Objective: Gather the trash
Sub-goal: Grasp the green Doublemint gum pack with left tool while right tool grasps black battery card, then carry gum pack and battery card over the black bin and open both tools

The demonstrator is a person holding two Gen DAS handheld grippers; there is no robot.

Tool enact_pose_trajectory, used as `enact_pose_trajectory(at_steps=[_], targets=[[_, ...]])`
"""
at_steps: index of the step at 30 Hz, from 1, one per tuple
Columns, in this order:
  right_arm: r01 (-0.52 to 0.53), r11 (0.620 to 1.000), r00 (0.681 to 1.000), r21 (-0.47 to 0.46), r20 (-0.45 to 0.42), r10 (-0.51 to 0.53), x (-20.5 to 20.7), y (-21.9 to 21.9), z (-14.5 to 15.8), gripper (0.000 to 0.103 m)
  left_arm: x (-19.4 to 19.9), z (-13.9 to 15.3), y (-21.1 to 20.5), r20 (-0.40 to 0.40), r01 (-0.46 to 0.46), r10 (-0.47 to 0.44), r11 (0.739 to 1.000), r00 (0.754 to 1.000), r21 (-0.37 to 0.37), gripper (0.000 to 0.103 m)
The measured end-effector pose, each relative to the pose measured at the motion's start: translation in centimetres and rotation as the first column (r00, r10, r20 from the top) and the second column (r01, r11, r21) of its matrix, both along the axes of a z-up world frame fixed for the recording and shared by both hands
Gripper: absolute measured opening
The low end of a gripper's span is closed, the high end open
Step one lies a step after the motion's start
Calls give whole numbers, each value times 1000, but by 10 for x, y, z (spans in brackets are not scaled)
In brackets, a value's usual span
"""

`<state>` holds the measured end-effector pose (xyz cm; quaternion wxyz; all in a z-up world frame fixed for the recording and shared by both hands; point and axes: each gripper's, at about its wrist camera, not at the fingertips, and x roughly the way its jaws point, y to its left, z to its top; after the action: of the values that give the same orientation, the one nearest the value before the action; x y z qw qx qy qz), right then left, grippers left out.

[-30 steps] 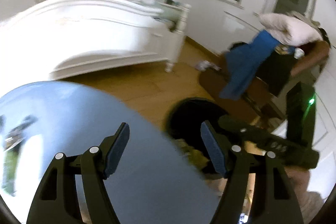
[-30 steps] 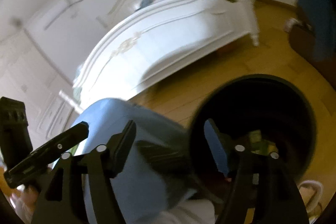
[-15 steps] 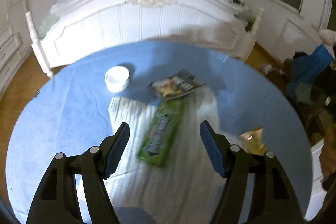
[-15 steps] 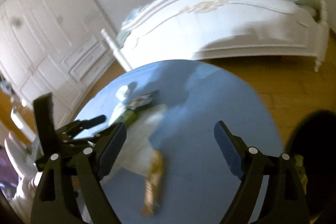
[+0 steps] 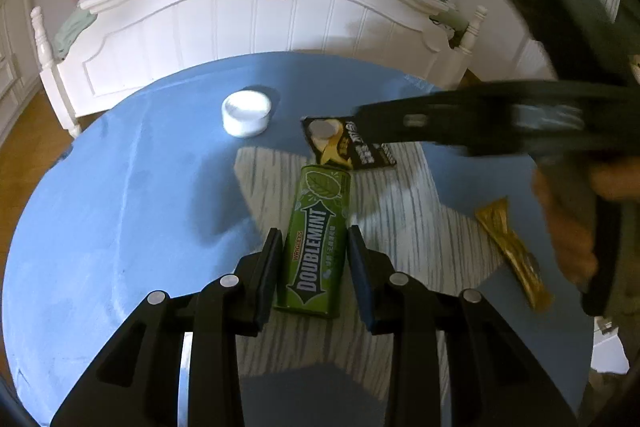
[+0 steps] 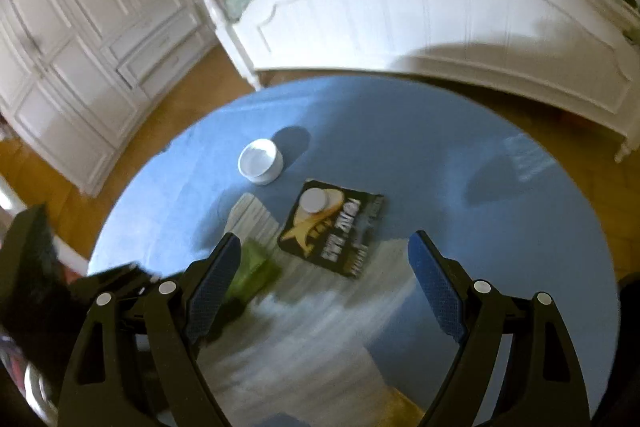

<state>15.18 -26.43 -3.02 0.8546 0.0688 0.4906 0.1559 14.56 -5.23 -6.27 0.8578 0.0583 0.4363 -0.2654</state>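
A green Doublemint pack lies on a pale striped mat on the round blue table. My left gripper straddles the pack, and its jaws are closing, with thin gaps still showing at the pack's sides. A black snack packet lies just beyond the pack. My right gripper hovers over the packet; its jaws are wide and opening, with nothing between them. One blurred black finger of it crosses the left wrist view. A crumpled gold wrapper lies at the right.
A small white round tub stands on the table's far side. Behind the table is a white bed footboard, and a white wardrobe stands at the left. A hand holds the right gripper at the table's right edge.
Both views swung from the floor and a black bin back to the table. The left gripper came down over the green pack and narrowed its jaws. The right gripper's jaws widened.
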Motion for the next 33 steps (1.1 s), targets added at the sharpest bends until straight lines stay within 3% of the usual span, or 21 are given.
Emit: enact_pose_trajectory(at_steps=[3,6,7,9,10,15,19,25,33], targets=[[7,999,998,-45,-56,-9,15,18,-16,88,-5,1,12,-13,-7,7,1000,1000,-2,33],[16,993,1000,-121,-16,-18,18,32,-20,91,-8,2,29,-18,-43,43,999,999,-4,33],[22,988,1000,-153,-6,-23,18,36,-21,88,-9,2,35,-21,-57,57,998,998,-11,33],[32,968,999,-250,35,-24,17,44,-22,66,-10,2,49,-35,-89,88,995,995,-35,33],[21,968,999,-248,44,-10,16,45,-20,63,-10,4,56,-42,-107,105,992,994,-59,33],[19,991,999,-131,49,-13,3,27,-14,57,-12,9,66,-21,-133,132,988,991,-77,32],[32,999,993,-30,112,-28,-21,10,0,56,-14,10,65,-12,-132,132,987,991,-91,32],[38,983,976,179,203,-74,-62,-36,37,57,-28,23,54,26,-108,111,990,994,-94,31],[111,956,937,270,293,-192,-115,-106,69,57,-28,49,6,71,-44,53,992,996,-120,31]])
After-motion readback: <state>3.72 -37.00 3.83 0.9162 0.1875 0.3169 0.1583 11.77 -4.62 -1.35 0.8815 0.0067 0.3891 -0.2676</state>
